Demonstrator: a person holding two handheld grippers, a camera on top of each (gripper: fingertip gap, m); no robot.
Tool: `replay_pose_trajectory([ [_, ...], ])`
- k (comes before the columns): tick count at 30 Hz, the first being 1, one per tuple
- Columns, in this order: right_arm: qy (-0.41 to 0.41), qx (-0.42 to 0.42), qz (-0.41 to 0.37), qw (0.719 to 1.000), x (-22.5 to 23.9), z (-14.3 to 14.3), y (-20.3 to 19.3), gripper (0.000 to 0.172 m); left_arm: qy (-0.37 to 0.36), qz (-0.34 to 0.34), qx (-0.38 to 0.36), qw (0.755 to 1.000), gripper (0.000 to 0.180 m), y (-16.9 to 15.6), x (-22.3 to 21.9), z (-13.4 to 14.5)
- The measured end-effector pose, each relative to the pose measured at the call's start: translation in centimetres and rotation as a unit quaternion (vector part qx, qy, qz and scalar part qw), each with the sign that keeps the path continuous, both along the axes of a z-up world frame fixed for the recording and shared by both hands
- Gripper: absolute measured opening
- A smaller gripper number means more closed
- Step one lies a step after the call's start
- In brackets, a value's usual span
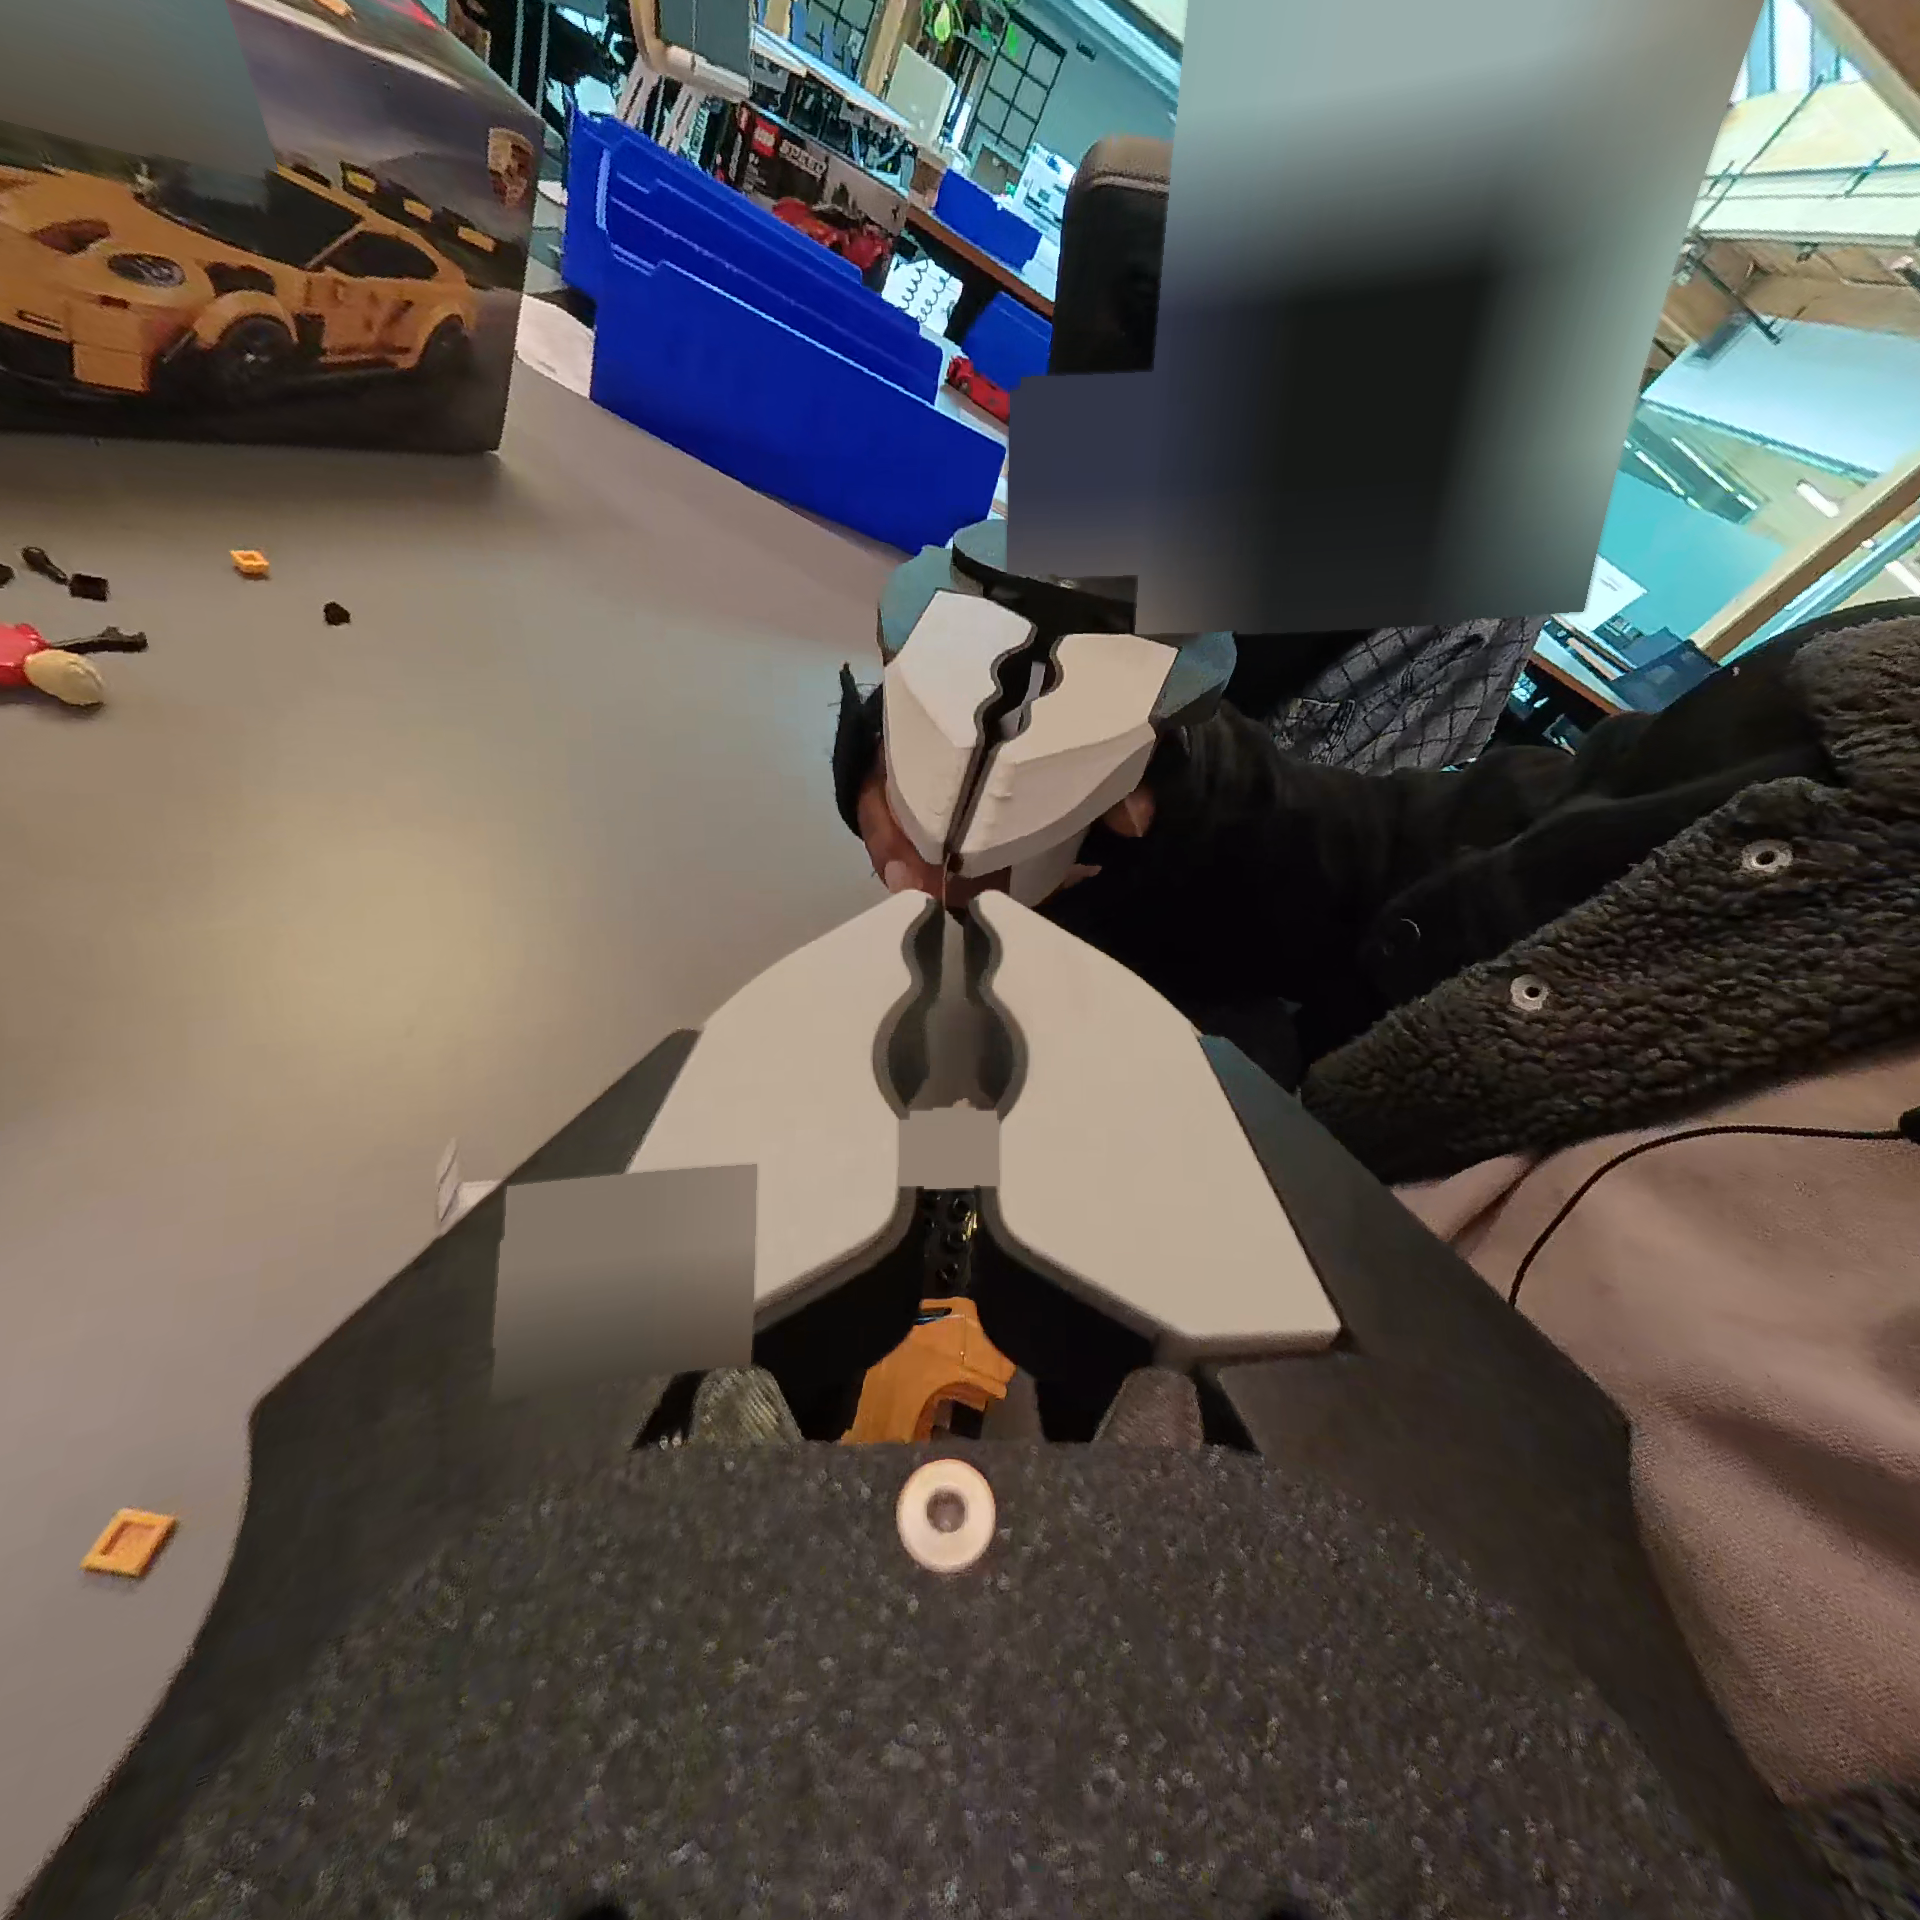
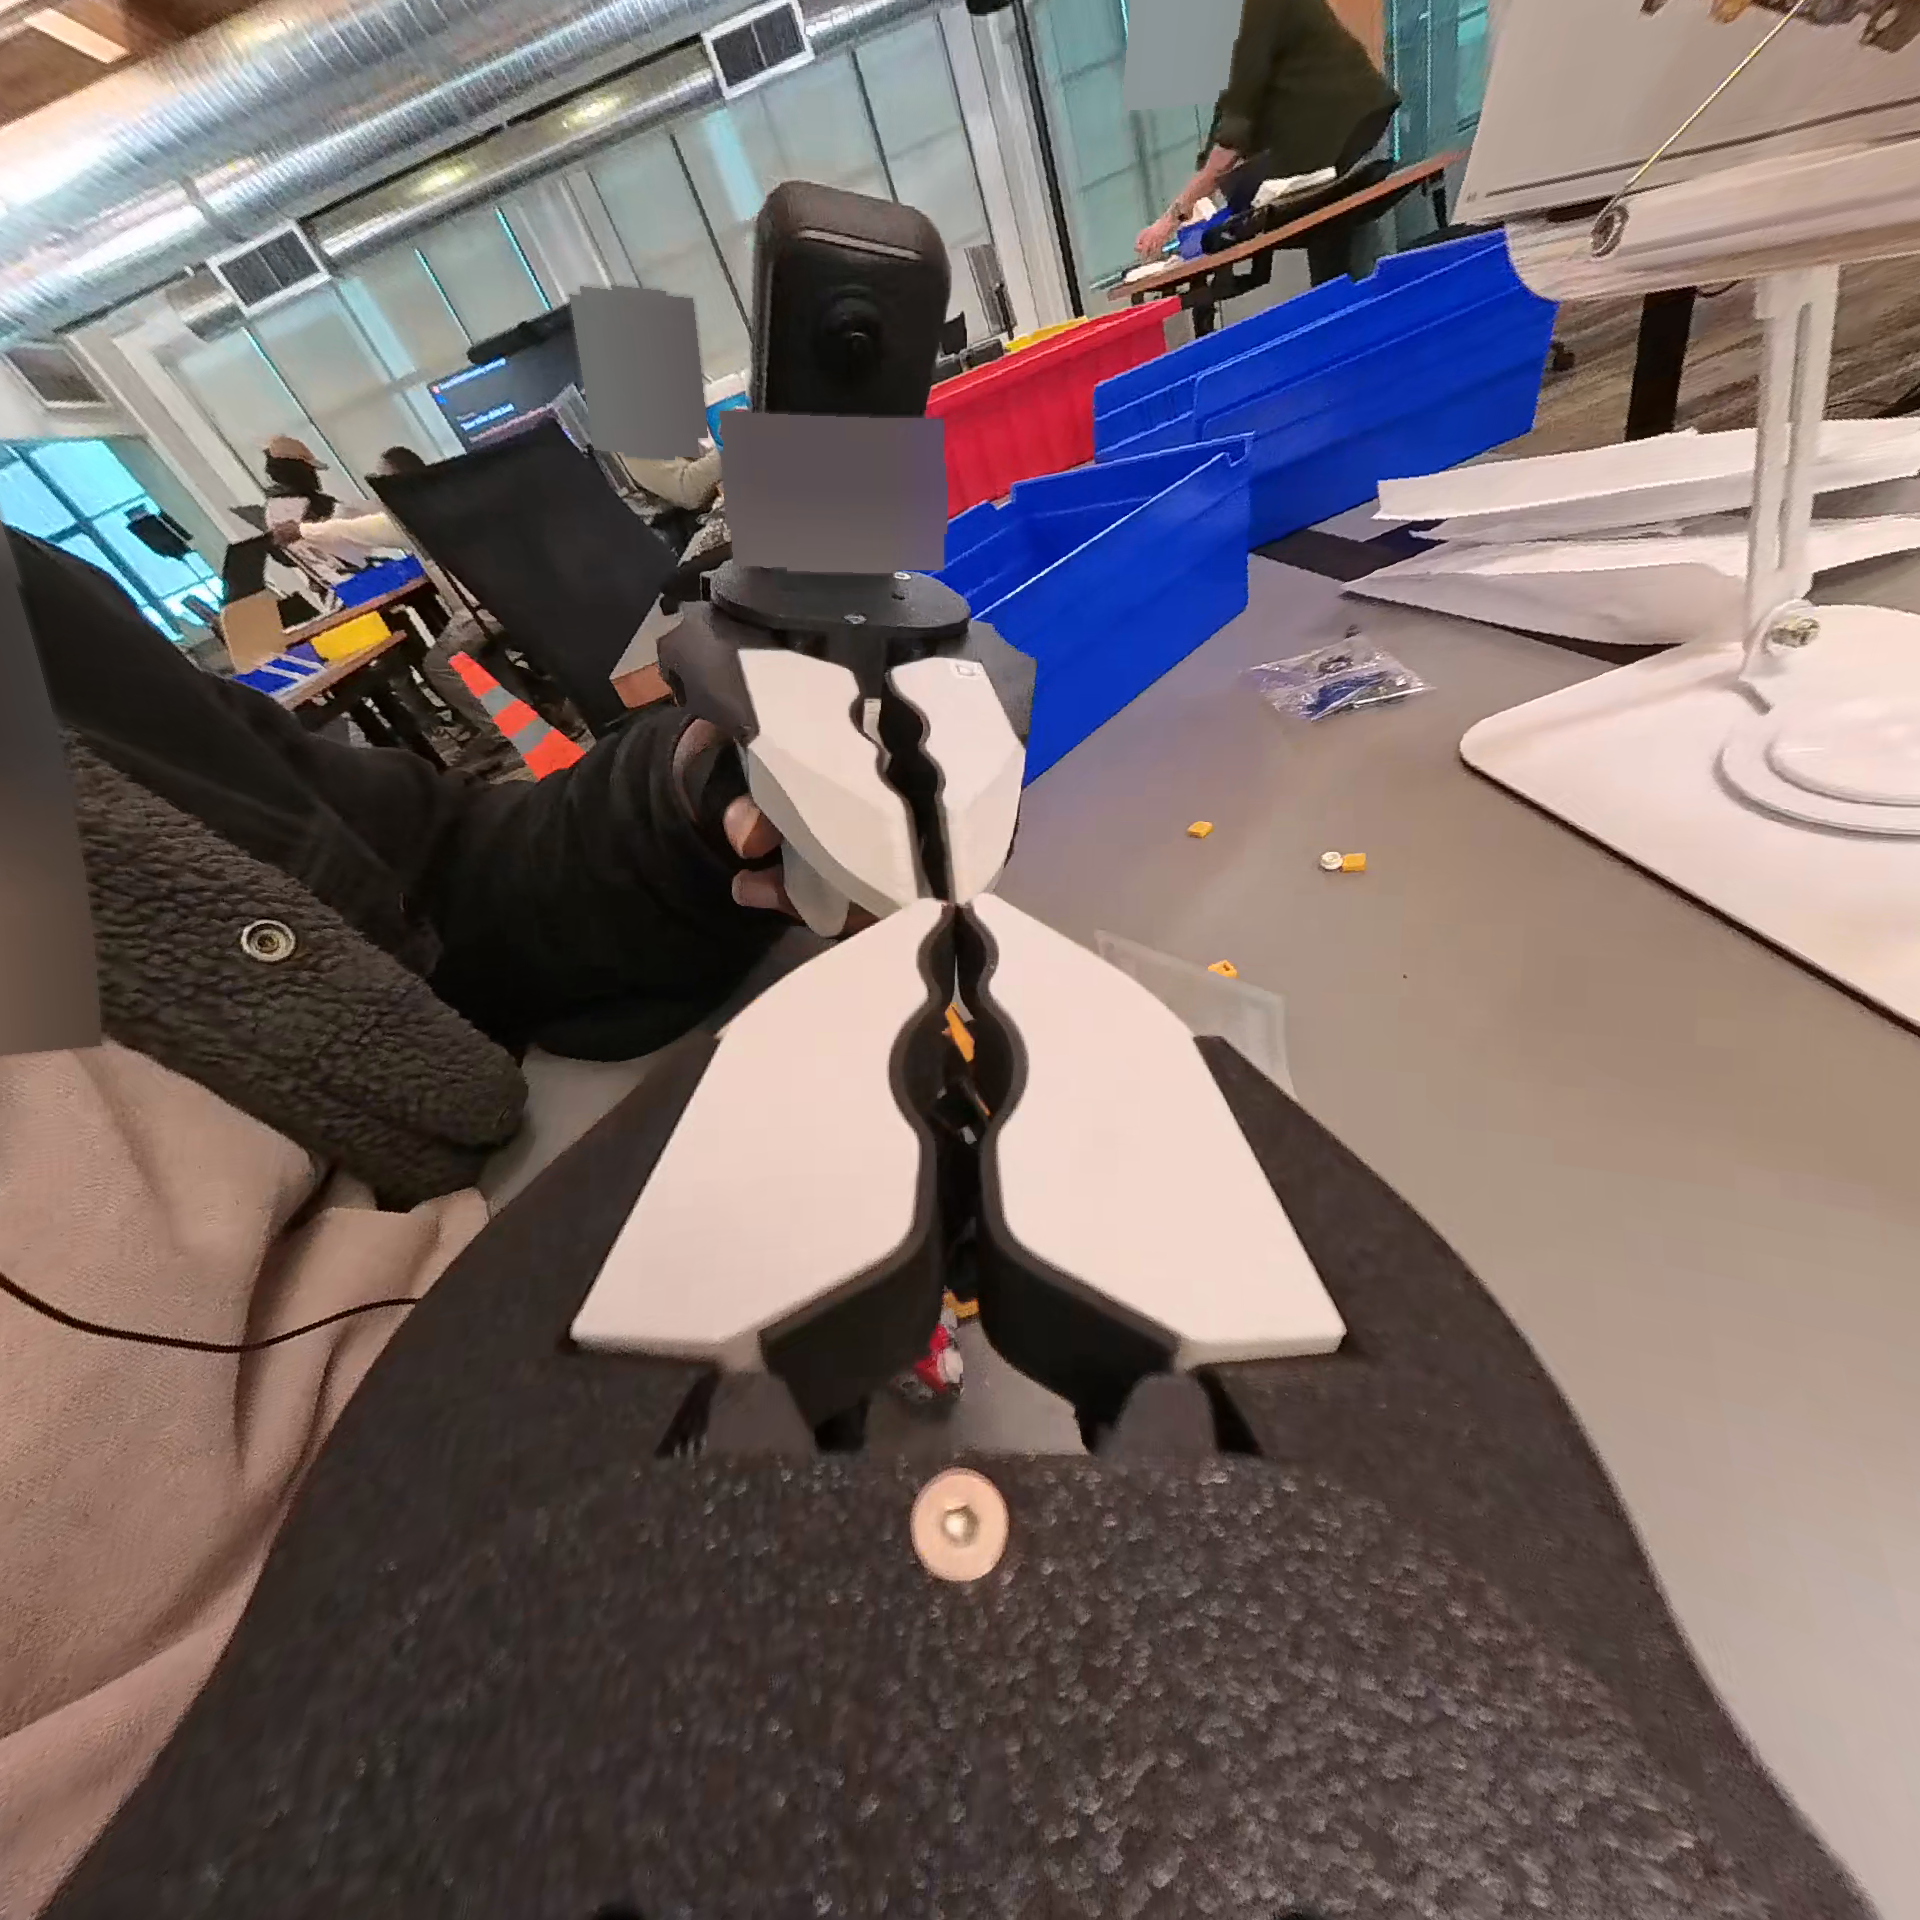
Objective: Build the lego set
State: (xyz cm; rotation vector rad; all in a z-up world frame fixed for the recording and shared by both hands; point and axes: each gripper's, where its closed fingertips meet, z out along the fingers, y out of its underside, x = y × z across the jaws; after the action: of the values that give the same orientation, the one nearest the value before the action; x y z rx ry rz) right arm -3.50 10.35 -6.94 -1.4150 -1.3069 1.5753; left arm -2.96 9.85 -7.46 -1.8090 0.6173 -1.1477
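My two grippers meet tip to tip above a grey table [image 1: 416, 831]. In the left wrist view my left gripper [image 1: 945, 912] is shut, and the right gripper [image 1: 951, 860] faces it, also shut. A thin strip [image 1: 941, 885], seen edge-on, runs from the right fingertips into the left fingertips. In the right wrist view my right gripper [image 2: 951, 914] is shut and the left gripper [image 2: 948, 888] touches its tips; the strip does not show there. An orange and black brick car model [image 1: 935, 1371] lies below the fingers and also shows in the right wrist view [image 2: 958, 1034].
A box with a yellow car picture [image 1: 260, 291] and blue bins [image 1: 769, 343] stand at the back. Small orange pieces [image 1: 130, 1541] [image 2: 1351, 860] lie loose. A white stand base [image 2: 1662, 810] is at the right, a plastic bag [image 2: 1335, 675] beyond. A person's coat [image 1: 1610, 987] is close. Left and right tips are no more than a few centimetres apart.
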Motion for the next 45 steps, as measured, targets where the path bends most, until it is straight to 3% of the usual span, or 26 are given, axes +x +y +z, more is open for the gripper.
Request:
replay_pose_trajectory([
  [7, 0.003, 0.005, 0.005, 1.0, 0.0, 0.1, -0.2, 0.0, 0.001, 0.0, -0.003, 1.0, 0.0, 0.0, 0.0, -0.1],
  [13, 0.044, -0.03, -0.027, 0.998, 0.4, 1.6, 1.2, 0.0, -0.096, 0.018, -0.021, 0.995, 0.0, 0.6, -0.9, 1.6],
  [15, 0.046, -0.036, -0.021, 0.998, 0.3, 1.7, 1.0, 0.015, -0.142, 0.024, -0.016, 0.989, 0.0, 0.8, -1.3, 2.7],
  [17, 0.052, -0.049, -0.009, 0.997, 0.1, 1.9, 0.3, 0.019, -0.164, 0.024, -0.011, 0.986, 0.0, 0.8, -1.3, 3.2],
  [22, 0.084, -0.071, -0.002, 0.994, 0.1, 3.1, -0.5, 0.011, -0.2, 0.017, 0.023, 0.979, 0.0, 0.1, -0.5, 4.5],
  [27, 0.113, -0.083, 0.006, 0.99, 0.5, 4.2, -0.8, 0.008, -0.183, 0.007, 0.044, 0.982, 0.0, -0.4, 0.5, 4.7],
  [38, 0.1, -0.059, 0.015, 0.993, 0.6, 3.9, -1.1, 0.0, -0.148, 0.002, 0.049, 0.988, 0.0, -0.7, 0.8, 4.2],
  [41, 0.07, -0.029, 0.016, 0.997, 0.5, 3.1, -1.1, 0.0, -0.096, -0.012, 0.055, 0.994, 0.011, -0.9, 0.8, 3.6],
  [45, 0.016, 0.042, 0.016, 0.999, 0.5, 1.8, -1.3, 0.0, 0.025, -0.015, 0.102, 0.994, 0.013, -1.1, 0.8, 2.4],
])
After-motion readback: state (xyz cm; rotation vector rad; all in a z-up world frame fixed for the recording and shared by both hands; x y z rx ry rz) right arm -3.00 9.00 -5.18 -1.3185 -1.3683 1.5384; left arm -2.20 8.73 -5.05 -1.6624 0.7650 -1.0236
